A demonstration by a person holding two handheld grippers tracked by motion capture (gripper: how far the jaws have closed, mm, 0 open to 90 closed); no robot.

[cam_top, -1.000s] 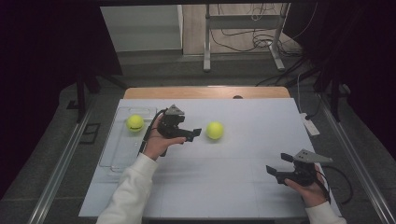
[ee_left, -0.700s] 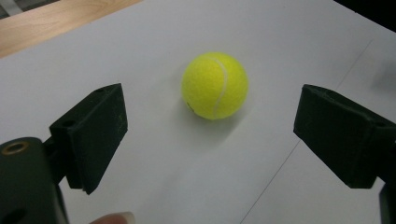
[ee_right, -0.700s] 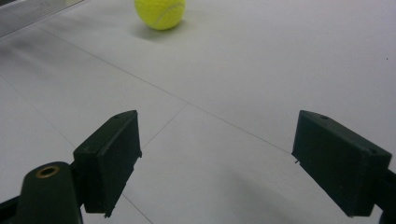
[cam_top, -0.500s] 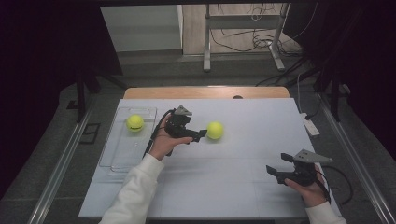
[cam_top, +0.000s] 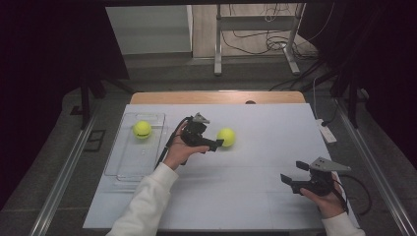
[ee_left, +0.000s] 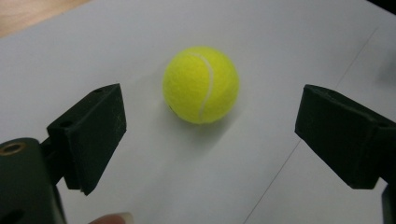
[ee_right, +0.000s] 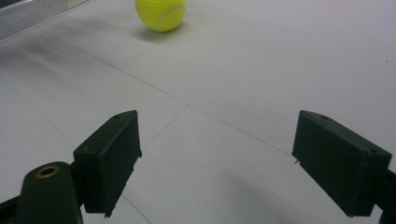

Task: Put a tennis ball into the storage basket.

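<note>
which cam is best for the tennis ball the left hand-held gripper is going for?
Left gripper view: the tennis ball sits close, sharp and unobstructed on the white table, between and beyond the open jaws of the left hand-held gripper. High view shows it small, right at the gripper's tip. Right gripper view shows it far off, cropped by the top edge.

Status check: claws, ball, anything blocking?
Left claw open, jaws just widening, short of the ball, no contact. Right claw open, nothing between. Second ball in tray. Path clear.

Dark room (cables (cam_top: 255, 37) on floor)
</note>
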